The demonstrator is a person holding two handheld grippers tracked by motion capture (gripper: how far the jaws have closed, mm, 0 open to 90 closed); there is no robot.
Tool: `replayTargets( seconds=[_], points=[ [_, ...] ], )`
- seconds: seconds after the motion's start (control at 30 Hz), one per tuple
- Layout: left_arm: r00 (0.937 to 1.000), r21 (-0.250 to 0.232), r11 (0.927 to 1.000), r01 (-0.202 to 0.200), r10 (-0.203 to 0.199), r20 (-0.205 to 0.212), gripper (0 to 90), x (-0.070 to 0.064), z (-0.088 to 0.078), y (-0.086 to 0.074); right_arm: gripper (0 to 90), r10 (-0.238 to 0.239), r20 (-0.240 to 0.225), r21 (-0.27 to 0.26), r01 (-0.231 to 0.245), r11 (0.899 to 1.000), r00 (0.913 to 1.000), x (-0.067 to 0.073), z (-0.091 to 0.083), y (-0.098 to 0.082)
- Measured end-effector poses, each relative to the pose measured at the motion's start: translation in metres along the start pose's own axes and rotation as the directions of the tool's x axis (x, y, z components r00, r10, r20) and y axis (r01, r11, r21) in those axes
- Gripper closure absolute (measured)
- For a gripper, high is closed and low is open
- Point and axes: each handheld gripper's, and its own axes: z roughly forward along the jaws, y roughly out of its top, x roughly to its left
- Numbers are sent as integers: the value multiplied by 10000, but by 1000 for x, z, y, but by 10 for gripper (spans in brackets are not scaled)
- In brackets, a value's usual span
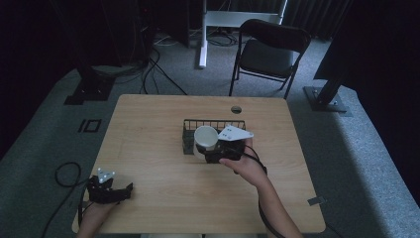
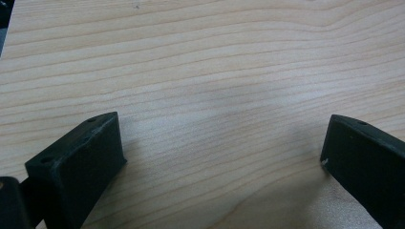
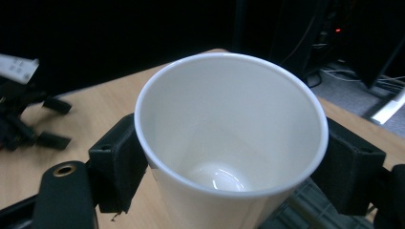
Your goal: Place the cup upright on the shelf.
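Observation:
A white paper cup (image 1: 205, 139) is clamped between the jaws of my right gripper (image 1: 207, 149), tilted at the front left corner of a black wire basket (image 1: 213, 122). In the right gripper view the cup (image 3: 229, 124) is empty, with a jaw pressed on each side of it by my right gripper (image 3: 229, 160). The basket's mesh (image 3: 296, 210) lies just below. My left gripper (image 1: 128, 192) rests at the table's front left corner. It is open, and bare wood lies between the jaws of my left gripper (image 2: 224, 148).
The wooden table (image 1: 158, 168) has a round cable hole (image 1: 236, 109) behind the basket. A black folding chair (image 1: 270, 49) stands beyond the far edge. Cables lie on the grey floor (image 1: 64, 173) to the left.

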Motion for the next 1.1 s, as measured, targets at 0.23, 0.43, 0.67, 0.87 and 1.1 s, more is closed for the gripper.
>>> replayTargets(
  seconds=[0.23,0.43,0.67,0.87,1.1],
  points=[
    [10000,1,10000,-1,1,-2,9,0,0,0,205,-5,474,-135,12,9999,9989,-6,1,15],
    [10000,-1,10000,-2,2,0,9,0,0,0,206,449,1357,-262,-417,9988,9897,-17,3,27],
    [10000,0,10000,1,-1,-1,9,0,0,0,205,1208,2954,-453,-1124,9926,9477,-37,10,36],
    [10000,5,10000,5,-5,2,9,0,0,0,206,1604,3680,-164,-1661,9860,9159,-48,21,30],
    [10000,2,10000,8,-8,3,9,0,0,0,206,1759,3809,284,-2017,9790,9077,-52,40,18]
  ],
)
